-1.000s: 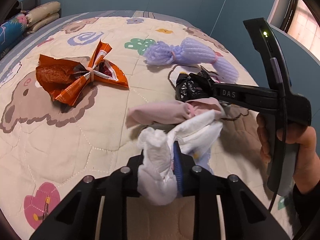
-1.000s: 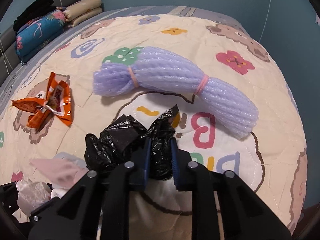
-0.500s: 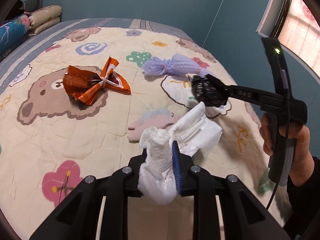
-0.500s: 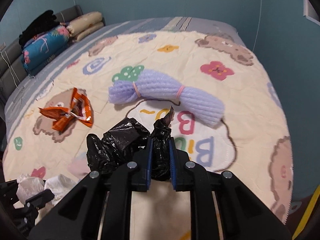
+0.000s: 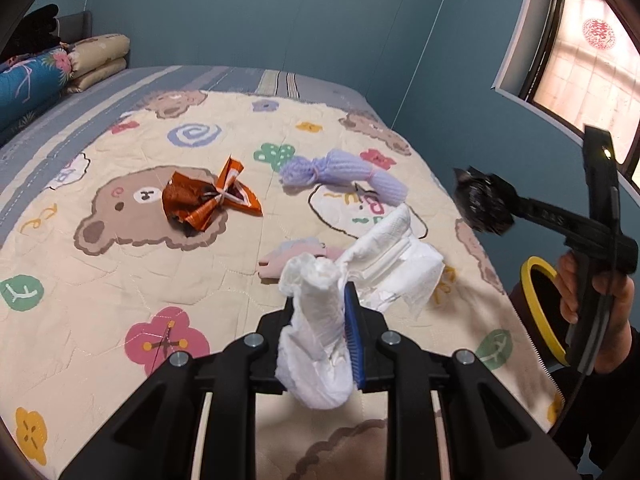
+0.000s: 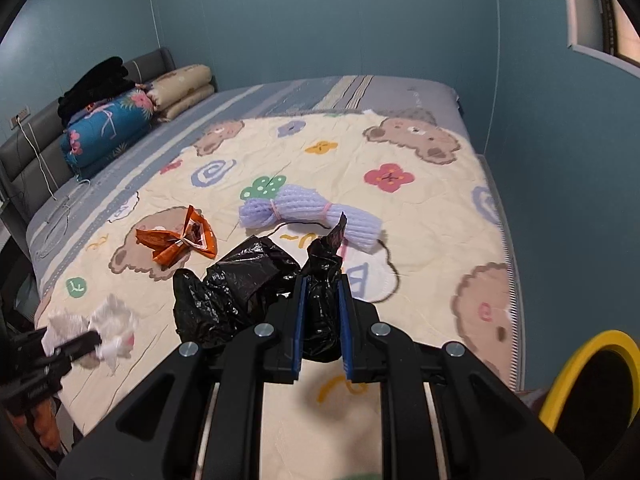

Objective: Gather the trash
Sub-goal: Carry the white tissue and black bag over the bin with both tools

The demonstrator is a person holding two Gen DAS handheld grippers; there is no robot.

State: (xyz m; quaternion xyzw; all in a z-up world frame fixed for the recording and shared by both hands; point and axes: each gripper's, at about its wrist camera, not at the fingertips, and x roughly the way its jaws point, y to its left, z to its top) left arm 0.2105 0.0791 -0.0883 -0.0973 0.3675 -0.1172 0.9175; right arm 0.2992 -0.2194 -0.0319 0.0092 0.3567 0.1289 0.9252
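The left gripper is clamping a crumpled white tissue wad, its jaws pressed together on the paper, and is holding it in the air above the quilt. The right gripper is pinching a crumpled black plastic bag between its blue pads, also lifted clear of the bed. A yellow-rimmed bin is sitting low beside the bed's near edge, on the right.

What might go wrong, as I judge it: only a narrow fold of the bag is sitting in the right jaws while most of it is hanging out to the left, so the slick film may be sliding free during the carry. The tissue is trailing loose flaps that could be tearing or snagging, and either piece, being light, may be drifting past the bin's rim when let go.

An orange snack wrapper, a lilac foam net bundle banded in pink, and a pinkish scrap are waiting on the quilt.

Writing: the quilt is showing coloured letters, seemingly "Big", partly hidden; a red ornament on the window is too small to read; the raised letters on the right tool's arm are illegible
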